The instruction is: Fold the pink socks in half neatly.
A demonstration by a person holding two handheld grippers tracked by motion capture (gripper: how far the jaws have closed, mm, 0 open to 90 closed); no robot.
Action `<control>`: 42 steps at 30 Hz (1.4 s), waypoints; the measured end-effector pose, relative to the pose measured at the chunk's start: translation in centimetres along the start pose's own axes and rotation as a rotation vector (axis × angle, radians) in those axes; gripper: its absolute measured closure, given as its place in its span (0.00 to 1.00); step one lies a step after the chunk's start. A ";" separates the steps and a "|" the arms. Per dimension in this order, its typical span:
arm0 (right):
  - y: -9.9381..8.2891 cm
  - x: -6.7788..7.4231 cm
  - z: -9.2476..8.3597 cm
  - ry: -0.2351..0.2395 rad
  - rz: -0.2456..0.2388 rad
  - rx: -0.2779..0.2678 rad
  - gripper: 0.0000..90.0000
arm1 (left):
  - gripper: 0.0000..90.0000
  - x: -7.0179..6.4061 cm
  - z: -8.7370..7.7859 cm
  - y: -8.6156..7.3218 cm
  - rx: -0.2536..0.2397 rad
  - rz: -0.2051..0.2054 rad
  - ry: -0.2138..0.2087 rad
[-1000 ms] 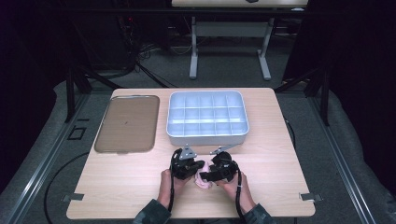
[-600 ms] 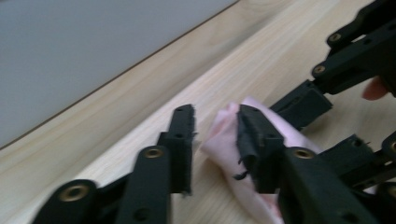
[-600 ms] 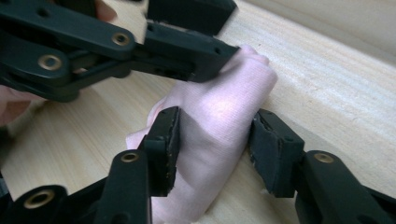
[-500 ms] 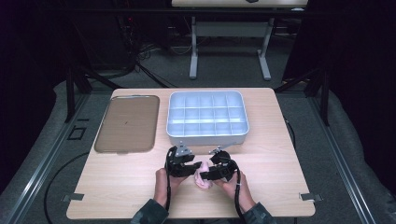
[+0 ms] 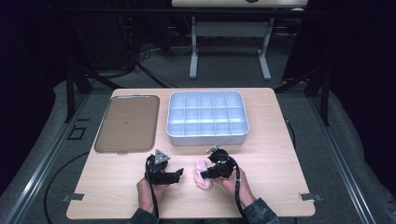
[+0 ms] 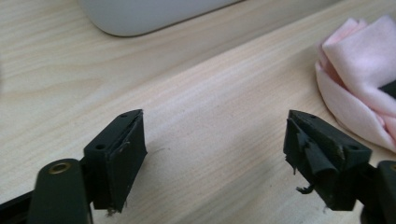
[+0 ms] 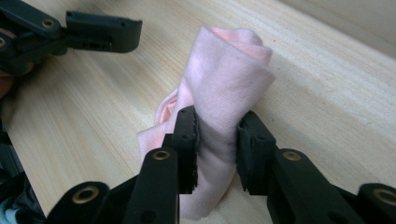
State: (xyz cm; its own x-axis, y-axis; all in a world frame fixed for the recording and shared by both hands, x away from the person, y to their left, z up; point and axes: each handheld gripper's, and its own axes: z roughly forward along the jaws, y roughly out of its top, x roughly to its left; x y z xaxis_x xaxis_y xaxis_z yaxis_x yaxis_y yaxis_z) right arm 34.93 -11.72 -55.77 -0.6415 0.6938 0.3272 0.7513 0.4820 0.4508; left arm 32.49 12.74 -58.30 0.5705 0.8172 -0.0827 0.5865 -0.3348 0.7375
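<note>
Right gripper (image 7: 217,140): its fingers have just been closing and are pinching the folded pink soft cloth (image 7: 224,88), which is resting on the counter.
Left gripper (image 6: 215,158): its fingers have just been opening and are standing wide apart, holding nothing, just beside the cloth.
Counter (image 5: 280,154): light wooden top, carrying a grey compartment tray (image 5: 207,117) and a flat brown tray (image 5: 128,122).
Room: dark floor around.
</note>
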 end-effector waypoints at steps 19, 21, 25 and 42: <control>-0.7 -0.3 -0.1 0.020 -0.061 -0.060 0.83 | 0.18 -0.8 0.5 -0.6 -0.001 0.060 0.056; -0.8 -0.5 -0.1 0.034 -0.059 -0.073 0.83 | 0.17 -0.8 0.5 -0.6 0.000 0.060 0.055; -0.8 -0.6 -0.2 0.048 -0.066 -0.082 0.83 | 0.17 -0.8 0.5 -0.6 0.002 0.067 0.054; -0.9 -0.8 -1.8 0.010 -0.087 -0.121 0.83 | 0.17 -0.9 0.6 -0.6 -0.002 0.068 0.050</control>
State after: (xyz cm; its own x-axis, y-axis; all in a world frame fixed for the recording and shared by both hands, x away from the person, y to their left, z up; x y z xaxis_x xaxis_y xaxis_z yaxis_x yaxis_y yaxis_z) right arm 34.53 -13.68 -54.94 -0.7057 0.6464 0.2902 0.6687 0.4721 0.5744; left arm 31.99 11.95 -59.06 0.5793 0.8151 0.0010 0.5466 -0.3894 0.7414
